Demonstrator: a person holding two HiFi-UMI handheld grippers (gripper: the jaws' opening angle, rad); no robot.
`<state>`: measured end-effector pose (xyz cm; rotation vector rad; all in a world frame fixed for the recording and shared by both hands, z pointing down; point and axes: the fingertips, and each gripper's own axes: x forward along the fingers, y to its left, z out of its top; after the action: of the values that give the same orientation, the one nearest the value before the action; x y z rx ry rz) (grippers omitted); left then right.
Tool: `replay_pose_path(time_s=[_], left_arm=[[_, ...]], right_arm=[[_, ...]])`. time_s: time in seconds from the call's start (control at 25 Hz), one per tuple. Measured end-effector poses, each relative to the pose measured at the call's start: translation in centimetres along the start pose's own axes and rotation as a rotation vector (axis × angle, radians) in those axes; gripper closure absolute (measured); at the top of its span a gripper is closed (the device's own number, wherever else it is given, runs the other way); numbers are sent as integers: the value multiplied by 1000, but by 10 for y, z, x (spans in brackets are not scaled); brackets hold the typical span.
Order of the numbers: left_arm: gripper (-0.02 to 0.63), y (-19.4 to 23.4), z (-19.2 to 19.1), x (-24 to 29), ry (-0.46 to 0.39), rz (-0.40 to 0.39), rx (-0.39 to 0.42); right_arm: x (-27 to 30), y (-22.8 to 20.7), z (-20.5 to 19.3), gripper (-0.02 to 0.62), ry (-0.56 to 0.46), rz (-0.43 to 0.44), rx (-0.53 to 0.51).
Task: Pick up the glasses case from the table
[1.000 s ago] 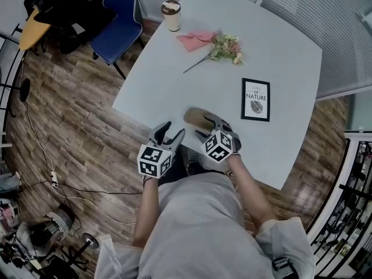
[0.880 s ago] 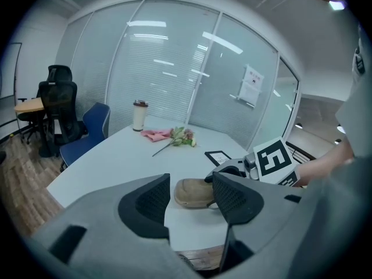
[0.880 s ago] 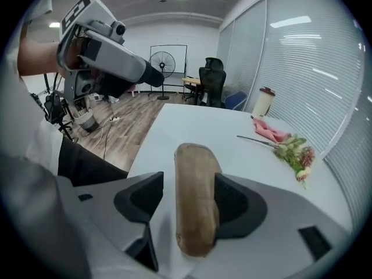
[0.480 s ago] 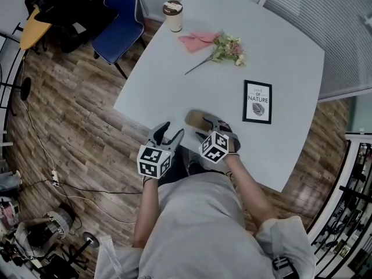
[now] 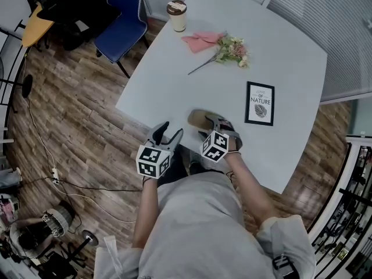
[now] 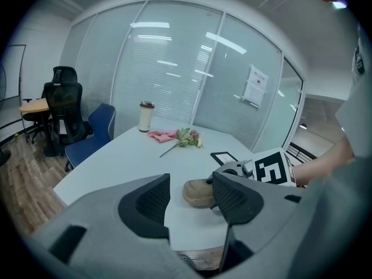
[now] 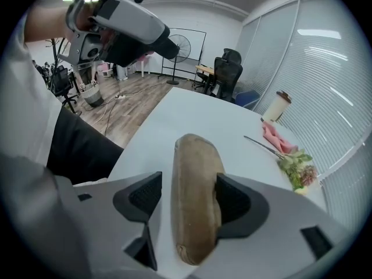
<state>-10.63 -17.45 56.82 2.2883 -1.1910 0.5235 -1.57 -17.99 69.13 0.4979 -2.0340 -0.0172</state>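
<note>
Case point(image 7: 195, 202) lies flat on the table point(image 5: 174, 68), close to the near edge, rounded side up. Its long axis runs approx. along that edge. In the right gripper view it runs straight away from the camera, in line w/ the jaws, far end toward the table's left corner.

Your R gripper point(image 5: 210, 125) straddles the case's near part. Its jaws stand wide and have just been opening, w/ the case between them. The pad at that view's right sits right at the case's side; the other stands off w/ a gap (so no squeeze, the case rests on the table). Your L gripper point(image 5: 171, 130) hangs just off the near edge, beside the R one, jaws apart w/ nothing btw. them. The case shows beyond its gap.

Table is white and smooth, bare around the case. Frame point(image 5: 260, 103) lies flat to the case's right, apart from it. On the far side are flowers point(image 5: 232, 49), napkin point(image 5: 203, 40) and cup point(image 5: 176, 15), all well apart from the case.

Room: wood floor point(image 5: 75, 115), blue chair point(image 5: 122, 22) at the table's far left, blinds point(image 5: 325, 16) along the far and right sides.

Bare tabletop stretches from the case up to the flowers and out to the left edge. Near edge is just behind your grippers.
</note>
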Motion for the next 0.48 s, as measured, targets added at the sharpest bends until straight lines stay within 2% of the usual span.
replay_pose_path(time_s=[0.48], left_arm=[[385, 4, 5, 2, 1, 7, 2]], right_arm=[[11, -13, -7, 311, 36, -3, -62]])
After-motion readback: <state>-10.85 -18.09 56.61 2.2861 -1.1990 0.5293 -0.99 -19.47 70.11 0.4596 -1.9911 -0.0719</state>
